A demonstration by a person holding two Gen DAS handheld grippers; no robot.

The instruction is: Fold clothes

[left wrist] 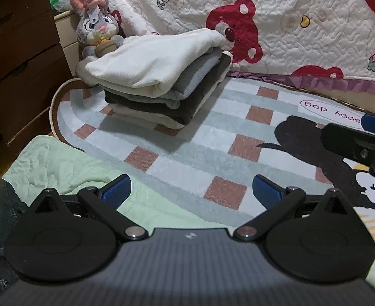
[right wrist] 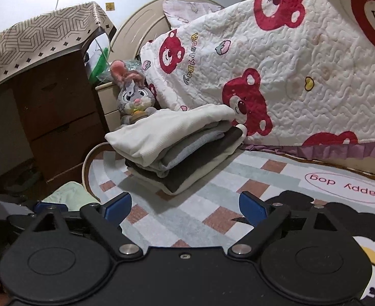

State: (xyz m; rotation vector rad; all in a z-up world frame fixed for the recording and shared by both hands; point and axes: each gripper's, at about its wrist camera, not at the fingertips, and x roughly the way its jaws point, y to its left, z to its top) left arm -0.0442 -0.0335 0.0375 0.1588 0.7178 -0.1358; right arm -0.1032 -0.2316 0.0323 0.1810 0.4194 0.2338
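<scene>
Nearest in the left wrist view, the left hand-held gripper (left wrist: 191,191) has its blue pads spread wide with nothing between them, above the edge of a pale green garment (left wrist: 60,168) that lies crumpled on the checked rug (left wrist: 213,137). The right hand-held gripper (right wrist: 185,207) also stands wide and empty, over bare rug with a black cartoon figure printed on it. Further back on the rug sits a stack of folded clothes (right wrist: 182,148), a cream piece on top, grey, light blue and dark layers beneath. Behind the stack a grey plush rabbit (right wrist: 134,97) leans beside a dark wooden dresser (right wrist: 54,117). A white quilt with red bears (right wrist: 289,76) hangs down behind, touching the stack's far side.
</scene>
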